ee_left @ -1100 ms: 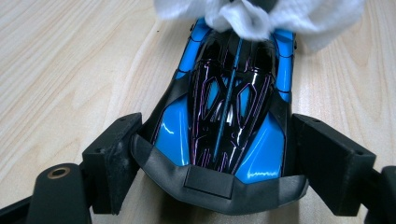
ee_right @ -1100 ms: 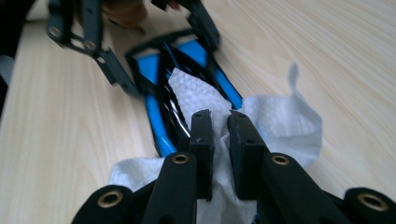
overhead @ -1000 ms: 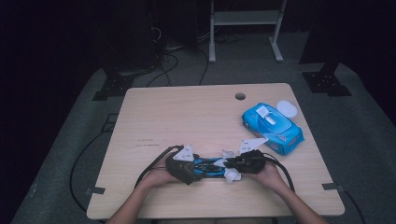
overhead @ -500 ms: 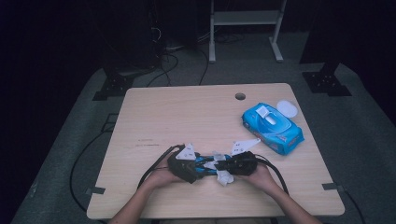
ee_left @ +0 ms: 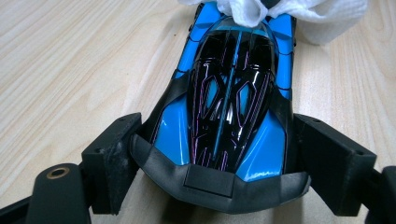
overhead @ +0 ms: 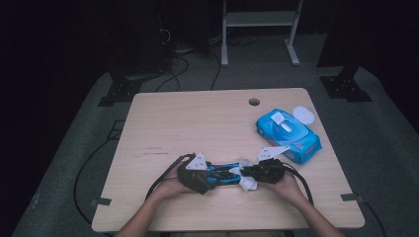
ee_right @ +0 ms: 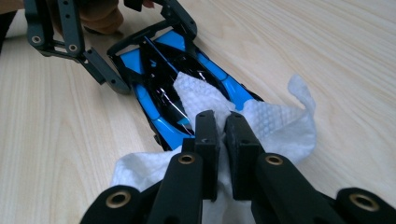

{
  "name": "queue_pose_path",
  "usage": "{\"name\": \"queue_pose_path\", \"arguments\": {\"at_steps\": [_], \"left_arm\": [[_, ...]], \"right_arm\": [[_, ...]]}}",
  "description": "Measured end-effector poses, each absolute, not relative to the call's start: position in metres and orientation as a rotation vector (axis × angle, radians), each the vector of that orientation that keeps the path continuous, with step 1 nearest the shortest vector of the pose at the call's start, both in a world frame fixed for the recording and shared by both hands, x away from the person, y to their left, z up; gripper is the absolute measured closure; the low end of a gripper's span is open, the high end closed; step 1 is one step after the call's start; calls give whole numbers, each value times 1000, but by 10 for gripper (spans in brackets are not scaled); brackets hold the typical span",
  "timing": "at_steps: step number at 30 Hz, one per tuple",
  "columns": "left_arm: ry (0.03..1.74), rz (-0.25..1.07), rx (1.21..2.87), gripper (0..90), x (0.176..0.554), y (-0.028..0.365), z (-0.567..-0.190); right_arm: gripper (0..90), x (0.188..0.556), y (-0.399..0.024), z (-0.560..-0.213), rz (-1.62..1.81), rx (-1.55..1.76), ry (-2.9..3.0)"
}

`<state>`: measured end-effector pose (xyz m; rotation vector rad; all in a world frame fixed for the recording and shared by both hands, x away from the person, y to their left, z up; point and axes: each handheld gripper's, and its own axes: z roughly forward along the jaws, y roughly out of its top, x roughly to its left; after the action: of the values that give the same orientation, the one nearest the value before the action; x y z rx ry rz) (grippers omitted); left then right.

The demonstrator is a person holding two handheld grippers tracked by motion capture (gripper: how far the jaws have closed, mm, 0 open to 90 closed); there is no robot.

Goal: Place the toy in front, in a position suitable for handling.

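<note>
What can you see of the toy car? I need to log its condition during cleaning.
The toy car is glossy blue plastic with a black canopy lined in thin purple and a matt black end piece. It sits flat and upright on the wooden table, near its front edge. The left gripper clamps its sides at one end; at the other, a white wipe pinched in the right gripper lies on its body.

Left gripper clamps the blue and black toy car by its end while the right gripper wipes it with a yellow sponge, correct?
Not quite. The right gripper holds a white wipe, not a yellow sponge, as the right gripper view shows. The rest stands: the left gripper clamps the blue and black toy car by its end.
</note>
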<state>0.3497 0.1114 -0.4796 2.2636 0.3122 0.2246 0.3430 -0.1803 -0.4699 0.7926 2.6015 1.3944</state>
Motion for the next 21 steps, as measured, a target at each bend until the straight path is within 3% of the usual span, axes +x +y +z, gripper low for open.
{"name": "queue_pose_path", "arguments": {"at_steps": [9, 21], "left_arm": [[315, 228, 2264, 187, 349, 112, -480], [307, 197, 2275, 194, 351, 116, -479]], "right_arm": [[839, 346, -152, -465, 1463, 709, 2621], [838, 354, -179, -471, 1407, 832, 2578]]}}
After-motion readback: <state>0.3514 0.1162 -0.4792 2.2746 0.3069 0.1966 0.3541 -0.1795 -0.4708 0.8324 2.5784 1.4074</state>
